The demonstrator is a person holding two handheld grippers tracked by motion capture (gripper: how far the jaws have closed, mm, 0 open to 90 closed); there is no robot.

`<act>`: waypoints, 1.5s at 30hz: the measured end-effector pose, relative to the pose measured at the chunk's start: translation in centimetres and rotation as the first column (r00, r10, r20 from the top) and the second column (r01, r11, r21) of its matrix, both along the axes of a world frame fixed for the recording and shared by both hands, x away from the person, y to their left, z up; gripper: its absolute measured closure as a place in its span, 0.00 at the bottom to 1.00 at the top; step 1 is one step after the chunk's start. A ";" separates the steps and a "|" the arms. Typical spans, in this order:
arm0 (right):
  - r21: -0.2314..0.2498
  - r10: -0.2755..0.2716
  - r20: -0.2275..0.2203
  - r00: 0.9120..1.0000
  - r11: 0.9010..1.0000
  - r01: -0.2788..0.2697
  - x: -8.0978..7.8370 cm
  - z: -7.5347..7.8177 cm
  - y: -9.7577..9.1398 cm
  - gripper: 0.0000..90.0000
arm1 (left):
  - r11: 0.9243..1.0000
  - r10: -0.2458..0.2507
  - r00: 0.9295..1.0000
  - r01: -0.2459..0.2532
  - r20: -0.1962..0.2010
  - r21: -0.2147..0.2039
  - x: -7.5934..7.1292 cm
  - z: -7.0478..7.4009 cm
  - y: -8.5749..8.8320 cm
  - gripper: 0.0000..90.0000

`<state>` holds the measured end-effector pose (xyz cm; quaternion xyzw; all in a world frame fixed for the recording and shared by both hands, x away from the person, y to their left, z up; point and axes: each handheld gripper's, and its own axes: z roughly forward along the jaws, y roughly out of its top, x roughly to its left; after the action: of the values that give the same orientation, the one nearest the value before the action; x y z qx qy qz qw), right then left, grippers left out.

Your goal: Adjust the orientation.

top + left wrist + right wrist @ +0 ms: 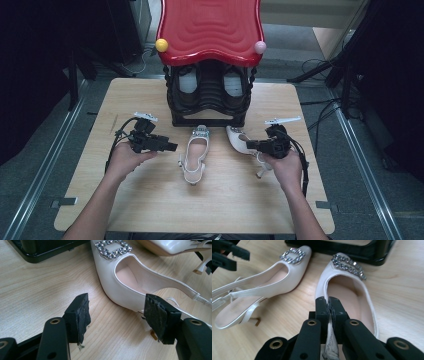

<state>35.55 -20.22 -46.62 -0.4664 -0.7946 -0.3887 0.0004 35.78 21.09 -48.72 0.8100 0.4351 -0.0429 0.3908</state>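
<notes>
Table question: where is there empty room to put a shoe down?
The near strip of the table between the person's forearms is bare, and so are the far corners either side of the black rack. It is crowded mid-table, around the two white shoes and rack.

The left gripper [172, 147] gapes wide and level; the right gripper [248, 144] is clamped tight.

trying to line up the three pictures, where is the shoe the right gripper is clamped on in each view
High view: the right-hand shoe lies right of centre, in front of the black rack, its rear in the right gripper.
Left gripper view: its toe is at the top right edge.
Right gripper view: centre, rim pinched between the jaws.
Shared landmark: the black rack base.
</notes>
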 end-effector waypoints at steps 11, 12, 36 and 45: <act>0.000 0.072 -0.042 0.997 0.997 -0.072 -0.1 -1.5 2.5 0.98 | 1.000 -0.004 1.000 0.004 -0.004 -0.007 0.0 -0.1 -0.2 0.42; -0.001 0.079 -0.045 0.996 0.997 -0.079 -0.1 -1.7 2.9 0.98 | 1.000 -0.010 1.000 0.010 -0.006 -0.011 -0.1 -0.1 -0.2 0.42; -0.007 0.189 -0.029 0.982 0.982 -0.189 0.7 -2.9 9.0 0.97 | 1.000 0.000 1.000 0.000 0.024 0.001 -2.1 -0.9 -0.5 0.43; 0.062 0.185 0.042 0.982 0.980 -0.187 0.7 -1.3 7.3 0.90 | 1.000 0.001 1.000 -0.002 0.030 0.024 -2.0 -1.3 -0.8 0.46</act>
<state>36.21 -12.90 -47.91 -0.3828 -0.8212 -0.4215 0.0377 33.75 20.34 -49.98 0.8148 0.4304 -0.0252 0.3877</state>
